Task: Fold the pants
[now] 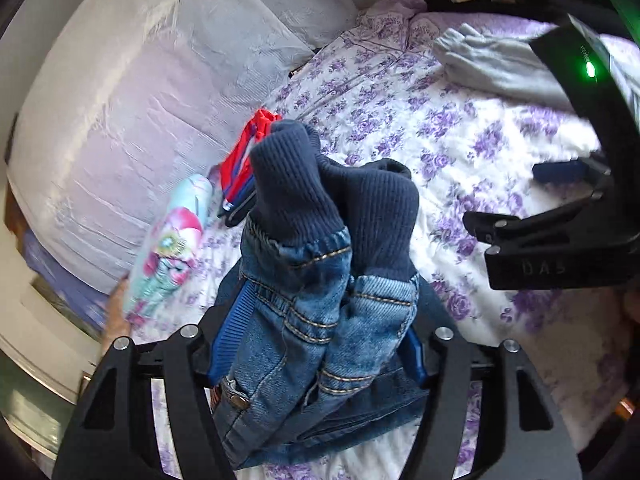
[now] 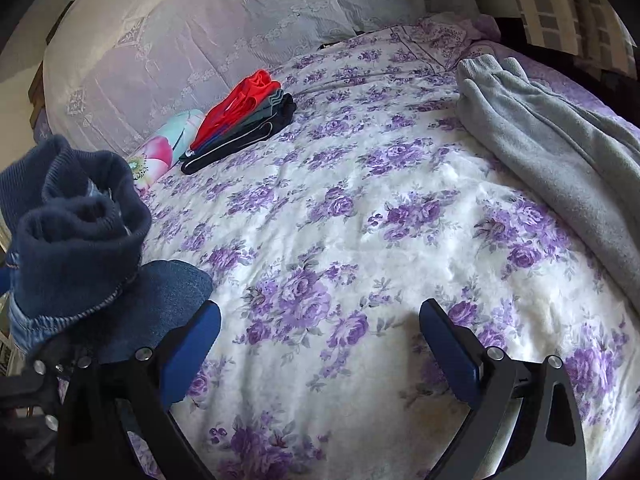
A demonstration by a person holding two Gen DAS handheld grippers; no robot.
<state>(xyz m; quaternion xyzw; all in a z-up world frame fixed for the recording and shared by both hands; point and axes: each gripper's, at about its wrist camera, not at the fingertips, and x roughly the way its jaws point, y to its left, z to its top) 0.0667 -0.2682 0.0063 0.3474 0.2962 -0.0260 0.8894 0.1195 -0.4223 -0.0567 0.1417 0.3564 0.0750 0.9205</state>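
A pair of small blue jeans (image 1: 304,344) with dark navy ribbed cuffs (image 1: 360,204) is bunched into a folded bundle on the flowered bedspread (image 1: 460,148). The cuffs stick upward. My left gripper (image 1: 320,344) stands around the bundle, one blue pad on each side, and the jaws look loosened rather than pressing. In the right wrist view the same jeans (image 2: 80,248) sit at the far left. My right gripper (image 2: 320,340) hovers open over bare bedspread (image 2: 360,220) to the right of the jeans, with nothing between its fingers. From the left wrist camera the right gripper (image 1: 516,200) appears at the right edge.
A folded stack of red, grey and black clothes (image 2: 240,120) lies near the big white pillow (image 2: 180,40). A colourful folded item (image 2: 168,144) sits beside the stack. Grey sweatpants (image 2: 552,160) lie spread at the right side of the bed.
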